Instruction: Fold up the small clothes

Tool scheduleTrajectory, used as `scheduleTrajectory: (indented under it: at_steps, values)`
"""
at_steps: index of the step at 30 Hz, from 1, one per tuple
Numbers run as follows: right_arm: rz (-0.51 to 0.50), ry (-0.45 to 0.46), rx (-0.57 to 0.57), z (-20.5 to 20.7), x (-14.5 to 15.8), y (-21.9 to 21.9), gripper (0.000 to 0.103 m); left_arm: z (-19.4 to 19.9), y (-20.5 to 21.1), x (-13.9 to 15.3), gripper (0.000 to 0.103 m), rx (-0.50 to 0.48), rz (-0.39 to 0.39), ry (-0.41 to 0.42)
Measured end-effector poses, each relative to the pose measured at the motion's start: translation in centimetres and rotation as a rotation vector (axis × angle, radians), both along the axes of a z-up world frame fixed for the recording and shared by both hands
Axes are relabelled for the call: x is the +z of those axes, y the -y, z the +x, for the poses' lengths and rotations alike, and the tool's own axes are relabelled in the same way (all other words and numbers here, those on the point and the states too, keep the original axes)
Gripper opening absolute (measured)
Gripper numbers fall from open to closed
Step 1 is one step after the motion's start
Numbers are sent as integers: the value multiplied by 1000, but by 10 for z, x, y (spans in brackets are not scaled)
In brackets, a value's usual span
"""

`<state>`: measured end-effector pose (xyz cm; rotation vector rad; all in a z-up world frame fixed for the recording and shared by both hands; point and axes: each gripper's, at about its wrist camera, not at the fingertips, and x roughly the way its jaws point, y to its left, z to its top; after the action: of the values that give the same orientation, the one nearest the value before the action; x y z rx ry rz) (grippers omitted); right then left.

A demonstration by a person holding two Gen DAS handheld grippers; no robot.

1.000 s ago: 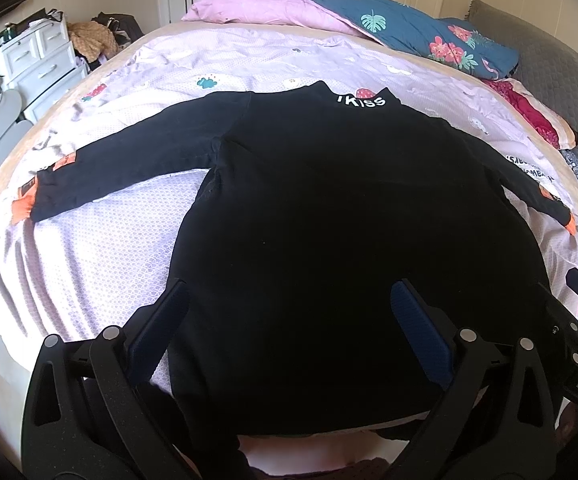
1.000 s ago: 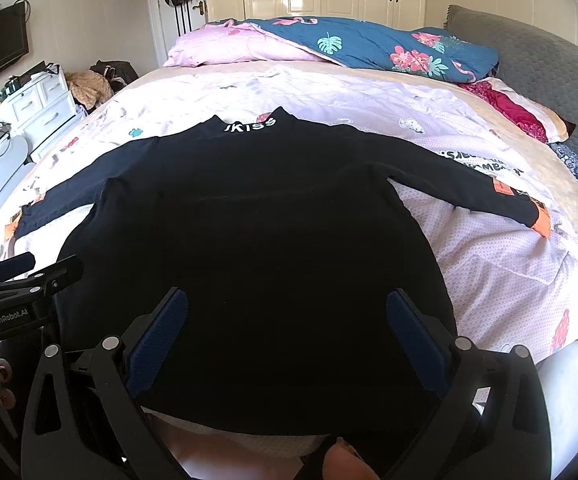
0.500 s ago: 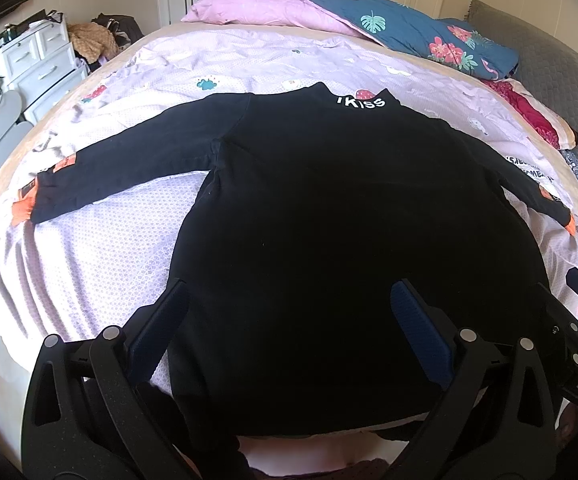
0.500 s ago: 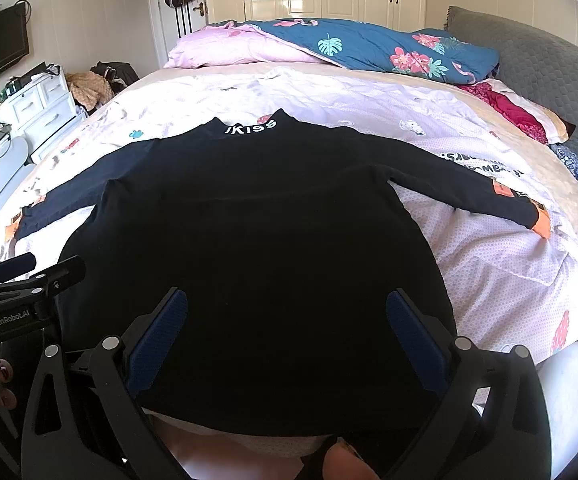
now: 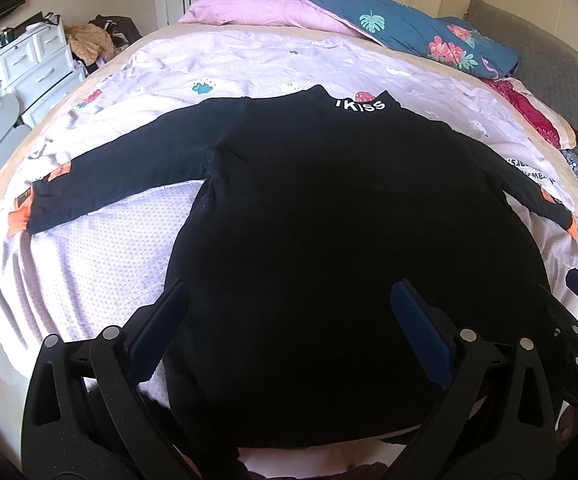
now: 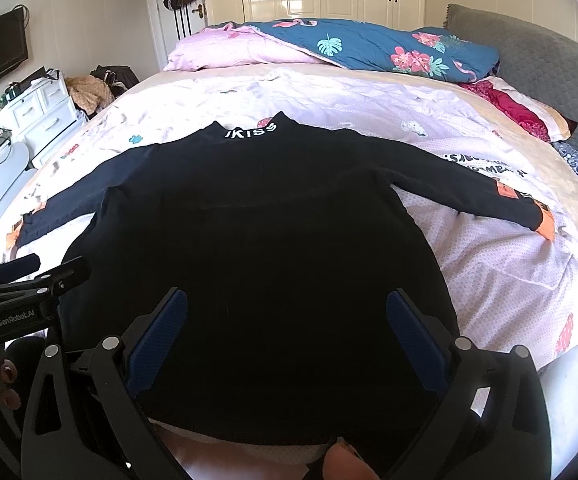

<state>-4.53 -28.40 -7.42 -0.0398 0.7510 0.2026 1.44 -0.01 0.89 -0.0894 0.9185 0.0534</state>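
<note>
Looking along my left gripper (image 5: 289, 320), I see its two blue-padded fingers (image 5: 419, 326) spread wide with nothing between them but the lower body of the black top (image 5: 349, 240), which they hover over without pinching. My right gripper (image 6: 287, 328) is the same: fingers (image 6: 413, 326) far apart, holding nothing, poised above the hem end of the garment. The top lies flat on the bed (image 6: 509, 280), spread out ahead of both sets of fingers, collar at the far end with white "KISS" lettering (image 5: 361, 105) on it. One sleeve (image 5: 121, 180) runs out beyond the left finger of my left gripper, ending in an orange cuff; the other sleeve (image 6: 473, 196) stretches out past the right finger of my right gripper, also orange at the cuff. Farther ahead, past the collar, a pink quilt (image 6: 233, 50) and a blue floral quilt (image 6: 389, 50) are heaped at the far edge of the bed. A white drawer unit (image 5: 37, 64) stands off to the far left.
</note>
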Motion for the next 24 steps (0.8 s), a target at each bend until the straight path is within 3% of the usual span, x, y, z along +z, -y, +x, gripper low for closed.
scheduleTrajectory:
  at_steps: [24]
  values:
    - [62,13,-97,88,22,16,99,91,4,12,94,15,3,-24]
